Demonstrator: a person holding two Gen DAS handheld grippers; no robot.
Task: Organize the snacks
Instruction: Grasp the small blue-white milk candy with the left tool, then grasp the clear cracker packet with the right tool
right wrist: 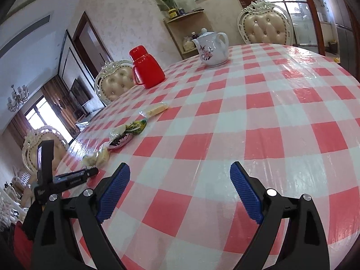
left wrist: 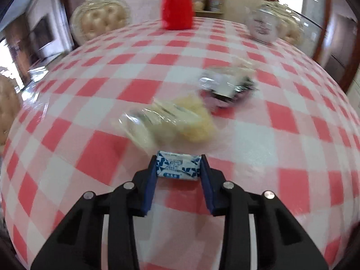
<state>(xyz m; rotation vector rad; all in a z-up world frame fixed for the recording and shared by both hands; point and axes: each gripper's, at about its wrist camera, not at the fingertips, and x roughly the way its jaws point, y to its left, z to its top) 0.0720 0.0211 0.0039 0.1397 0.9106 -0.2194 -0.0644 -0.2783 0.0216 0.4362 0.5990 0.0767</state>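
Observation:
My left gripper is shut on a small blue-and-white wrapped snack, held just above the red-and-white checked tablecloth. Ahead of it lie a pale yellow snack in clear wrap and a dark, silvery wrapped snack, both blurred. My right gripper is open and empty over the cloth. In the right wrist view, several snacks lie in a row at the left: a yellow bar, a green-yellow packet, a dark-printed packet and pale pieces. The left gripper shows there at the far left.
A red thermos jug stands at the far side of the table. A white flowered teapot stands further right, blurred in the left wrist view. Cream tufted chairs ring the table. A corner shelf is behind.

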